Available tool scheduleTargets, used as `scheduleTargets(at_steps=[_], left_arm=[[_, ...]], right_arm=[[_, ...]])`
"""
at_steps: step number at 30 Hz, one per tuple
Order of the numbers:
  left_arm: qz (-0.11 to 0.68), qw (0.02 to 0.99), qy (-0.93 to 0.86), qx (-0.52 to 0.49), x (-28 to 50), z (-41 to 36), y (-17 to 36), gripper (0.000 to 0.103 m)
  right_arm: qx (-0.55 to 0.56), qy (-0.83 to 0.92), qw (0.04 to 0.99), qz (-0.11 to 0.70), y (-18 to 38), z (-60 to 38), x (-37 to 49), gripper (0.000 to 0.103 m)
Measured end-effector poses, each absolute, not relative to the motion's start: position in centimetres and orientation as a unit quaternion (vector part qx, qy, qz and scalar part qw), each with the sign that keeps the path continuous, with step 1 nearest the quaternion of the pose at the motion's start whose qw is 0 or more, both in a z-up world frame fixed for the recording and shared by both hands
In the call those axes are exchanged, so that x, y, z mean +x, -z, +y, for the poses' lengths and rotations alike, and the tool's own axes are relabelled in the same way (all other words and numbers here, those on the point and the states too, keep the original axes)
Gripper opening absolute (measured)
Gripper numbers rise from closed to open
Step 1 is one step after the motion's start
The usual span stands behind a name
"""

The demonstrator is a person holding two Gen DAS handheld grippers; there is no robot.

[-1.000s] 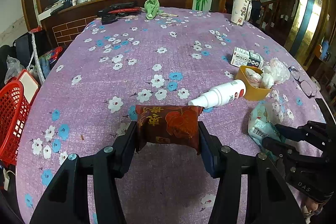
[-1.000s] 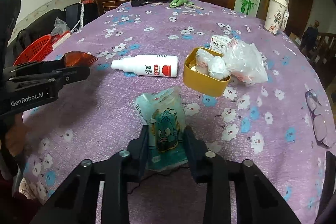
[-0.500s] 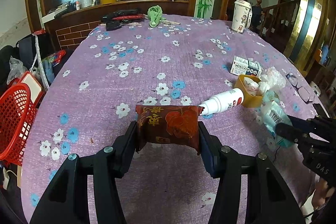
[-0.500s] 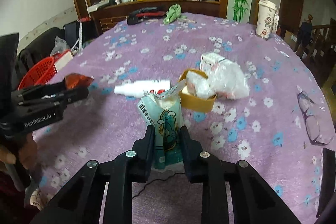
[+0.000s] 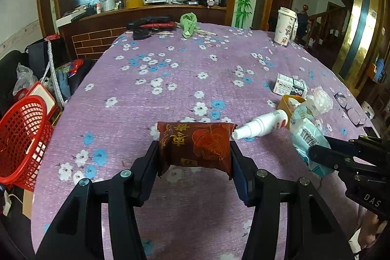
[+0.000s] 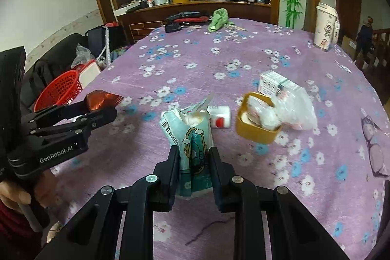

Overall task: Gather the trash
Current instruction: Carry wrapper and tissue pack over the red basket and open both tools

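The left claw is pinching a dark red snack wrapper across its long axis, holding it clear above the table. The right claw is gripping a pale blue tissue pack upright, its torn top pointing away from the camera, also lifted off the cloth. The red basket is sitting off the table's left edge, lower than the tabletop (probably where the trash is going, though that is a guess). It is lying left of both claws, nearer the left one, so the wrapper likely needs a sideways swing left and down. A white spray bottle and a yellow cup stuffed with tissue are lying beyond the claws.
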State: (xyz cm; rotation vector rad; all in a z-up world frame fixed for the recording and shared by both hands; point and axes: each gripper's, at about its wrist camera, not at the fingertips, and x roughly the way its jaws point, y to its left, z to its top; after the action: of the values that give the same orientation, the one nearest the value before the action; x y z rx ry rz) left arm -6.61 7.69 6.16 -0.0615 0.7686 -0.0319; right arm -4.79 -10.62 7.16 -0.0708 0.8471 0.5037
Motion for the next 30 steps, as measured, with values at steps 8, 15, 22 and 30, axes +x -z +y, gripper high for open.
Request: scheduleTargets(at_steps=[8, 15, 22, 30], left_arm=[[0.358, 0.932, -0.019, -0.047, -7.5, 11.1, -7.3, 0.054], [0.340, 0.936, -0.077, -0.050, -8.7, 15.1, -8.0, 0.054], [0.330, 0.934, -0.117, -0.065, -9.6, 19.7, -8.5, 0.054], [0.322, 0.928, -0.166, -0.083, -10.6, 25.4, -8.7, 0.054]], right_arm=[[-0.036, -0.279, 0.869, 0.408, -8.1, -7.0, -4.1, 0.026], [-0.046, -0.321, 0.851, 0.413, -8.5, -2.2, -3.4, 0.026], [-0.055, -0.358, 0.831, 0.422, -8.7, 2.9, -2.7, 0.026], [-0.071, -0.398, 0.812, 0.422, -9.3, 9.2, -2.1, 0.027]])
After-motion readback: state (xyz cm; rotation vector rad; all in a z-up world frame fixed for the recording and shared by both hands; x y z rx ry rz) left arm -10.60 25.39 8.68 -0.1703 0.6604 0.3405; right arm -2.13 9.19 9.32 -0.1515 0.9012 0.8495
